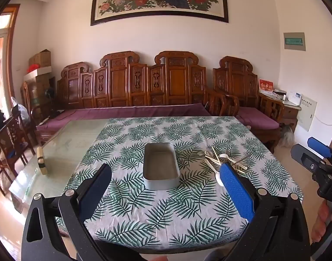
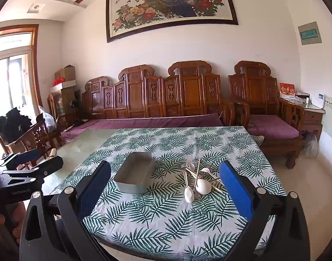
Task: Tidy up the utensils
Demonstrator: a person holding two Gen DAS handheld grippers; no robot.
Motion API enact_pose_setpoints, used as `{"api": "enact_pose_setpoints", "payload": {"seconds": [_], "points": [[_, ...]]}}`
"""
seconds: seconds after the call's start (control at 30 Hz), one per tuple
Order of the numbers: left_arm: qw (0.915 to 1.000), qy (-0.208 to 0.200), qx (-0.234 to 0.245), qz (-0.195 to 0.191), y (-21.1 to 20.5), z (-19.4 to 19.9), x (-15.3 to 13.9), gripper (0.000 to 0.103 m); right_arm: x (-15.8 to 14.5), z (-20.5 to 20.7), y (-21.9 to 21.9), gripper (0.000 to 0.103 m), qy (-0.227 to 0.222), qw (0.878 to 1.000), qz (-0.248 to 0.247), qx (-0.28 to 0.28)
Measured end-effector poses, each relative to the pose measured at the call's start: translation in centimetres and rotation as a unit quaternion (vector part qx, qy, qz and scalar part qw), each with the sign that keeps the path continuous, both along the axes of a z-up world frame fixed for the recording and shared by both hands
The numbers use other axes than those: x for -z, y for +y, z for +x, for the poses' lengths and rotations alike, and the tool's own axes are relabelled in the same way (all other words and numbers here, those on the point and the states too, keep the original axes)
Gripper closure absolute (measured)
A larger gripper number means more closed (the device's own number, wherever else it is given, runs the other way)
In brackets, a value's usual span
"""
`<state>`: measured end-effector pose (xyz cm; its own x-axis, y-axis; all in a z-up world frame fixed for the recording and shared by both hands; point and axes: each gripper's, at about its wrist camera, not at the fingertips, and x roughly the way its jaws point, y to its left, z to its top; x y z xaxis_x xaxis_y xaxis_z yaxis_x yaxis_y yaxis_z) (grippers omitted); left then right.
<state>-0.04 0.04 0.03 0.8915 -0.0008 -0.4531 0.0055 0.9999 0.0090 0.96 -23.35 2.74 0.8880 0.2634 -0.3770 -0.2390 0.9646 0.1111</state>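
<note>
A grey metal tray (image 1: pixel 161 166) (image 2: pixel 134 177) stands empty on the leaf-print tablecloth. To its right lies a pile of utensils (image 1: pixel 222 161) (image 2: pixel 199 179): white spoons, wooden chopsticks and some metal pieces. My left gripper (image 1: pixel 166 187) is open, held above the near part of the table facing the tray. My right gripper (image 2: pixel 166 187) is open, held above the near edge, facing the space between the tray and the pile. Each gripper shows at the side of the other's view, the right one (image 1: pixel 313 158) and the left one (image 2: pixel 31 163).
The table (image 1: pixel 68 143) has a bare glass part on the left with a small wooden block (image 1: pixel 41 159) on it. A carved wooden sofa (image 1: pixel 144 87) with purple cushions stands behind. Wooden chairs (image 2: pixel 38 134) stand at the left.
</note>
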Motion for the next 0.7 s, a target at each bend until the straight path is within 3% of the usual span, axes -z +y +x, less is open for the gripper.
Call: {"api": "enact_pose_setpoints", "payload": {"seconds": [0.7], "points": [[1.0000,0.001,0.003,0.000,-0.35,0.36,-0.90,0.006,-0.07,-0.07,-0.05,0.003,-0.002,1.000,0.003,-0.001]]}}
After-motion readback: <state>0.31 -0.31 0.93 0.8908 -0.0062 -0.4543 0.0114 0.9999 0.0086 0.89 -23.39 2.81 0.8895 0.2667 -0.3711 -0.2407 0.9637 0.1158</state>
